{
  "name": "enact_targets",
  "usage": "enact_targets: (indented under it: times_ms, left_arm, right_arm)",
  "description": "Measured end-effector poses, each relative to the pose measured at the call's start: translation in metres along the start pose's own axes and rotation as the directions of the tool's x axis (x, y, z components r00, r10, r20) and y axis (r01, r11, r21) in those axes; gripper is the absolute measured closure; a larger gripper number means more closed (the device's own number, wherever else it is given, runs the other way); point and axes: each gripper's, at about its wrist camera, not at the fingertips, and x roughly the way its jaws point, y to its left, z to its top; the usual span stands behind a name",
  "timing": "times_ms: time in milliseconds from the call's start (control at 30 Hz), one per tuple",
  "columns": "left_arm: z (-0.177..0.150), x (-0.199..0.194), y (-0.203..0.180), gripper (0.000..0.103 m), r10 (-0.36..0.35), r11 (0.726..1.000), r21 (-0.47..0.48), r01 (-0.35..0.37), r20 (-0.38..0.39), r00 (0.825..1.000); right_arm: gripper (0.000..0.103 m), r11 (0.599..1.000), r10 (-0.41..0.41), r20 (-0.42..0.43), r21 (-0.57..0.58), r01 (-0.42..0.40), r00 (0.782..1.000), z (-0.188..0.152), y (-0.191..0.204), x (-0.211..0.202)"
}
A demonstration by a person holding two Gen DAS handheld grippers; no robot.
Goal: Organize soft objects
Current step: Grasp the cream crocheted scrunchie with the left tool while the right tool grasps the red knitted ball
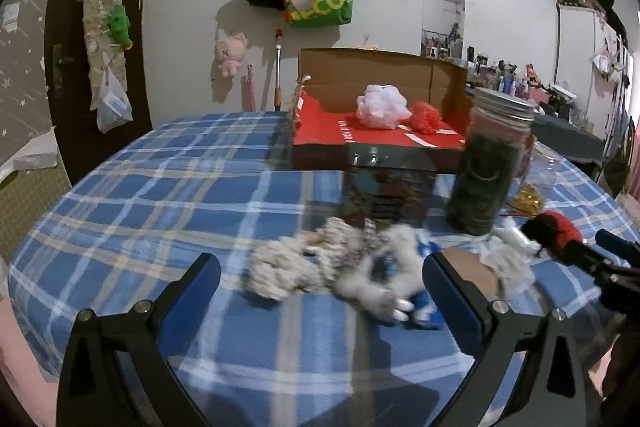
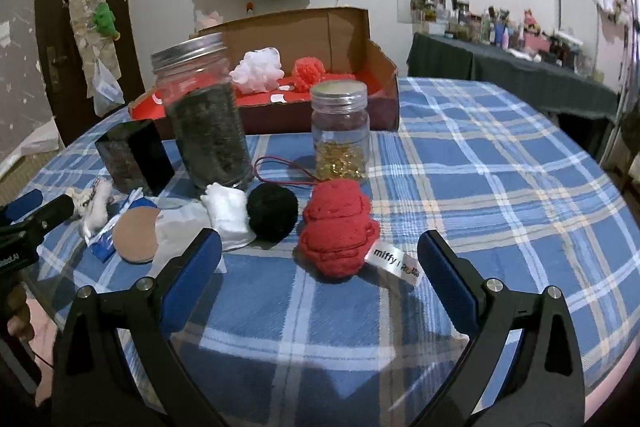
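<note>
My left gripper (image 1: 322,279) is open just above the table, and a blurred grey-white fluffy toy (image 1: 320,267) lies between its fingers. My right gripper (image 2: 320,251) is open too, with a red knitted plush (image 2: 338,227) bearing a "miffy" label between its fingertips, untouched. A black woolly ball (image 2: 272,211) and a white cloth (image 2: 226,215) lie just left of the plush. At the back stands an open cardboard box (image 2: 352,39) with a red floor, holding a white puff (image 2: 258,69) and a red puff (image 2: 308,75).
A tall jar of dark matter (image 2: 208,131), a small jar of gold bits (image 2: 340,131) and a black box (image 2: 134,159) stand between the toys and the cardboard box. A brown disc (image 2: 136,235) lies by the cloth. The blue plaid tablecloth (image 2: 480,167) stretches right.
</note>
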Motion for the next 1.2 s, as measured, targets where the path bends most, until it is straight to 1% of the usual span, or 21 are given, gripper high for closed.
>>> enact_targets:
  times_ms: [67,200,333,433,500,600,633,767,900,933,967,1000,1033,1067,1100,1133,1167,1200]
  left_arm:
    - [0.004,0.003,0.008,0.000,0.000,1.000,0.012,0.000,-0.006,1.000]
    - [0.009,0.011,0.025,0.000,0.005,1.000,0.003,-0.005,-0.029,1.000]
    - [0.012,0.016,0.031,0.000,-0.060,0.998,-0.016,0.059,-0.060,0.996]
    - [0.011,0.017,0.024,0.000,-0.101,0.995,-0.005,0.101,-0.071,0.992]
    - [0.010,0.018,0.019,0.000,-0.115,0.993,0.008,0.116,-0.075,0.991]
    - [0.012,0.024,0.019,0.000,-0.101,0.994,0.019,0.103,-0.084,0.991]
    - [0.013,0.026,0.023,0.000,-0.086,0.996,0.009,0.087,-0.086,0.993]
    - [0.018,0.030,0.039,0.000,-0.072,0.997,-0.009,0.072,-0.096,0.993]
    - [0.019,0.032,0.050,0.000,-0.081,0.996,0.018,0.084,-0.120,0.989]
    - [0.019,0.035,0.051,0.000,-0.088,0.995,0.026,0.092,-0.130,0.988]
    - [0.019,0.037,0.052,0.003,-0.093,0.995,0.033,0.099,-0.139,0.986]
    - [0.018,0.040,0.052,0.005,-0.098,0.994,0.042,0.105,-0.148,0.984]
    - [0.019,0.044,0.050,0.010,-0.095,0.993,0.053,0.104,-0.159,0.983]
    - [0.019,0.048,0.049,0.013,-0.085,0.993,0.065,0.097,-0.170,0.982]
    - [0.019,0.051,0.047,0.016,-0.081,0.992,0.077,0.097,-0.179,0.980]
    - [0.018,0.055,0.044,0.029,-0.088,0.990,0.092,0.106,-0.187,0.979]
    - [0.018,0.058,0.043,0.049,-0.096,0.989,0.095,0.116,-0.191,0.977]
    - [0.018,0.061,0.042,0.061,-0.113,0.987,0.092,0.133,-0.197,0.974]
  right_arm:
    - [0.003,1.000,0.009,-0.014,0.018,-0.008,1.000,0.001,-0.005,0.003]
    - [0.003,0.999,0.014,-0.032,0.038,-0.013,0.999,0.004,-0.012,0.008]
    - [0.003,0.998,0.025,-0.041,0.055,-0.023,0.999,0.005,-0.017,0.011]
    - [0.003,0.998,0.038,-0.050,0.059,-0.035,0.998,0.006,-0.018,0.013]
    - [0.003,0.998,0.043,-0.055,0.056,-0.040,0.998,0.007,-0.019,0.014]
    - [0.003,0.997,0.051,-0.059,0.052,-0.048,0.997,0.007,-0.020,0.015]
    - [0.003,0.998,0.051,-0.059,0.051,-0.048,0.997,0.008,-0.021,0.015]
    - [0.003,0.997,0.064,-0.059,0.056,-0.061,0.996,0.009,-0.023,0.016]
    - [0.005,0.995,0.088,-0.075,0.063,-0.083,0.993,0.012,-0.026,0.020]
    - [0.009,0.994,0.089,-0.078,0.063,-0.085,0.993,0.013,-0.027,0.022]
    - [0.015,0.995,0.087,-0.085,0.063,-0.082,0.993,0.014,-0.027,0.024]
    - [0.019,0.995,0.085,-0.095,0.065,-0.080,0.992,0.015,-0.028,0.026]
    - [0.028,0.994,0.089,-0.105,0.067,-0.082,0.991,0.016,-0.029,0.029]
    - [0.042,0.993,0.097,-0.120,0.073,-0.089,0.988,0.016,-0.030,0.033]
    - [0.052,0.992,0.105,-0.130,0.078,-0.095,0.986,0.016,-0.030,0.035]
    - [0.062,0.990,0.125,-0.137,0.084,-0.114,0.983,0.015,-0.031,0.037]
    - [0.067,0.987,0.144,-0.135,0.088,-0.133,0.980,0.015,-0.032,0.037]
    - [0.067,0.988,0.141,-0.130,0.080,-0.132,0.981,0.015,-0.031,0.036]
